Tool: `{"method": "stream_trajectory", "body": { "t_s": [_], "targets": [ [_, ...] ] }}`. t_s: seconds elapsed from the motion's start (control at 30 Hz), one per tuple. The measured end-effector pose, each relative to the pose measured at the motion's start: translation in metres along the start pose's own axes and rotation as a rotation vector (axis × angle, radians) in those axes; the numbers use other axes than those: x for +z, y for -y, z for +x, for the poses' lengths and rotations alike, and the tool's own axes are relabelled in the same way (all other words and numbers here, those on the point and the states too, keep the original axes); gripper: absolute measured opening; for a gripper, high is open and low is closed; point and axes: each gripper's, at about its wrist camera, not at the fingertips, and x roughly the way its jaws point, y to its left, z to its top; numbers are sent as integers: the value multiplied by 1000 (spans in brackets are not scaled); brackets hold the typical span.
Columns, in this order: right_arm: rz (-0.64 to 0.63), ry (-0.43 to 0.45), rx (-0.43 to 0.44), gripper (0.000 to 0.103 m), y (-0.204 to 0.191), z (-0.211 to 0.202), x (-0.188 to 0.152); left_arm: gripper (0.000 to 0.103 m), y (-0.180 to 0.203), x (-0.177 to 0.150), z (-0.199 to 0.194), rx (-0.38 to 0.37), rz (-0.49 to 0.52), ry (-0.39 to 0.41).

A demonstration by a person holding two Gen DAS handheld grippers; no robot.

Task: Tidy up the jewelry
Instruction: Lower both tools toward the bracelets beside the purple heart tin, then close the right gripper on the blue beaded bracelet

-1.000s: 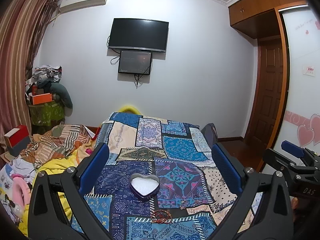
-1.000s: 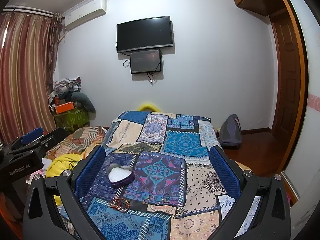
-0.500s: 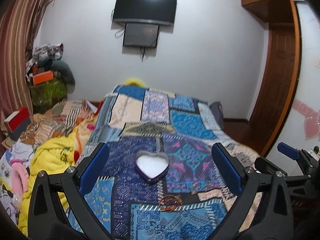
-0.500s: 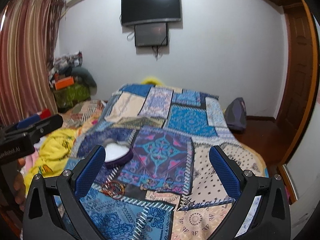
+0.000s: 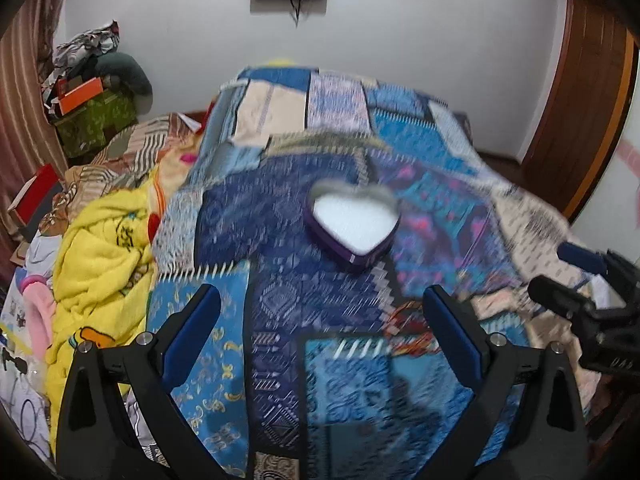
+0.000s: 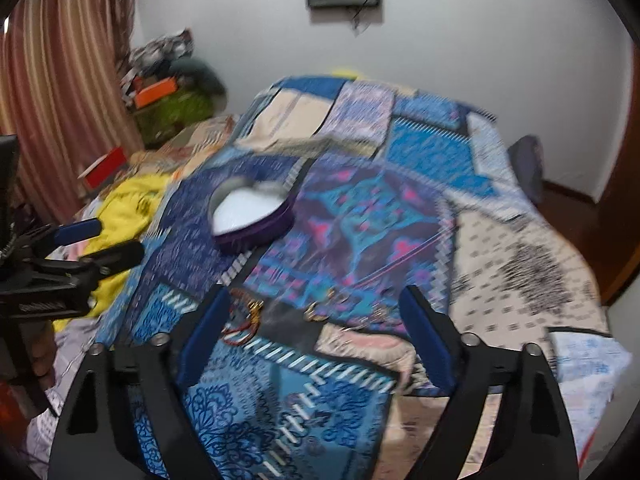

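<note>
The jewelry lies loose on the patchwork bedspread of the bed. A red-and-gold bracelet sits just beside the right gripper's inner left pad, and small gold pieces (earrings or rings, too blurred to tell) lie just beyond its fingertips. These look light, thin and snag-prone on soft cloth; I judge the bracelet best pinched across its rim, the small pieces nipped from above.

At eleven o'clock from the bracelet stands the heart-shaped box, purple-walled, open, with a white lining and nothing visible inside.

The right jaws have just been closing yet stand apart with nothing pinched. The left gripper has narrowed slightly, its jaws wide and empty.
</note>
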Motion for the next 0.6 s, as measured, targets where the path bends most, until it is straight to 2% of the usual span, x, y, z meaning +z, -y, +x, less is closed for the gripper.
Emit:
{"method": "stream_trajectory", "body": {
  "t_s": [0.03, 0.1, 0.3, 0.43, 0.5, 0.6],
  "targets": [
    [-4, -10, 12, 72, -2, 4, -1, 94, 1, -4, 5, 5, 11, -17],
    [-14, -45, 62, 59, -5, 17, -3, 89, 1, -11, 14, 3, 28, -49],
    [-32, -116, 171, 34, -15, 42, -3, 79, -3, -20, 28, -29, 22, -88],
    [-56, -139, 213, 29, -24, 53, -1, 68, -9, -22, 36, -51, 3, -111],
    [-64, -154, 239, 25, -29, 58, -1, 59, -10, -22, 39, -70, -5, -123],
    [-83, -178, 239, 25, -34, 69, -2, 55, -12, -23, 43, -104, -13, -140]
  ]
}}
